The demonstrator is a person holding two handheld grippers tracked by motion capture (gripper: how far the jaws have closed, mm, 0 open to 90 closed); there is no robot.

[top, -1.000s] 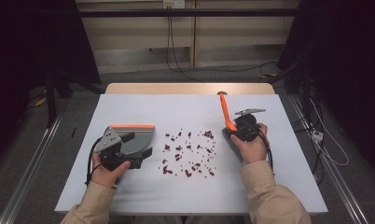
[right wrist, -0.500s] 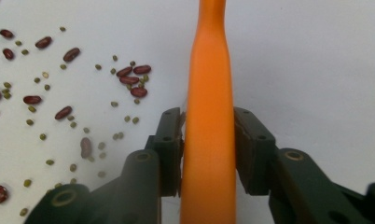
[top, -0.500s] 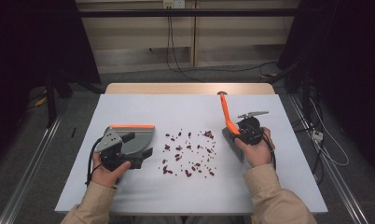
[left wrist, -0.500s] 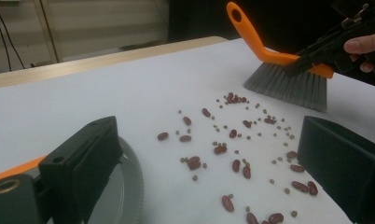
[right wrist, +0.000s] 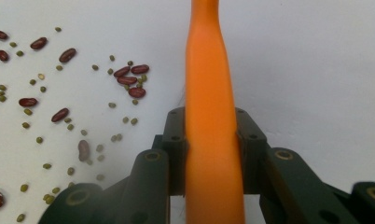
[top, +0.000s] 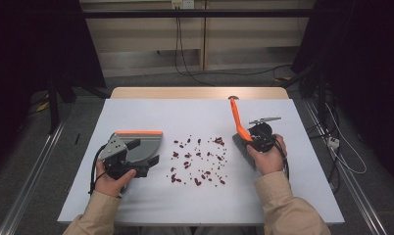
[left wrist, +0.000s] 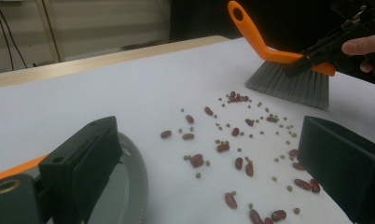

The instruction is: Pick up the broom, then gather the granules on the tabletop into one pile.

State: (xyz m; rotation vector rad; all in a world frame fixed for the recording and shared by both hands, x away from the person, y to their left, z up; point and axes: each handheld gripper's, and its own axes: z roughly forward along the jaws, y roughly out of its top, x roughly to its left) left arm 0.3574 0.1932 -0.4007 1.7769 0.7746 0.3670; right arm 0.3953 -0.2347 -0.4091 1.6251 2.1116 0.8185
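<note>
An orange-handled brush point(top: 235, 117) with grey bristles point(left wrist: 288, 79) stands on the white table to the right of the scattered beans point(top: 197, 161). My right gripper point(top: 254, 139) is shut on the orange handle point(right wrist: 209, 93). Its jaws have just been closing, and the pads now press on both sides of the handle. At the left, my left gripper point(top: 145, 152) lies over a grey dustpan with an orange edge point(top: 146, 139). In the left gripper view the jaws stand wide apart point(left wrist: 209, 172). The dustpan's rim point(left wrist: 129, 186) runs beside the left jaw, with beans point(left wrist: 237, 140) ahead.
Red kidney beans and small green beans point(right wrist: 59, 93) are strewn over the middle of the white table point(top: 185, 112). A wooden strip point(top: 200, 93) runs along the table's far edge. Cables lie on the floor beyond it and to the right.
The fingers of the right hand have shifted slightly on the gripper. The brush, dustpan and beans lie where they were.
</note>
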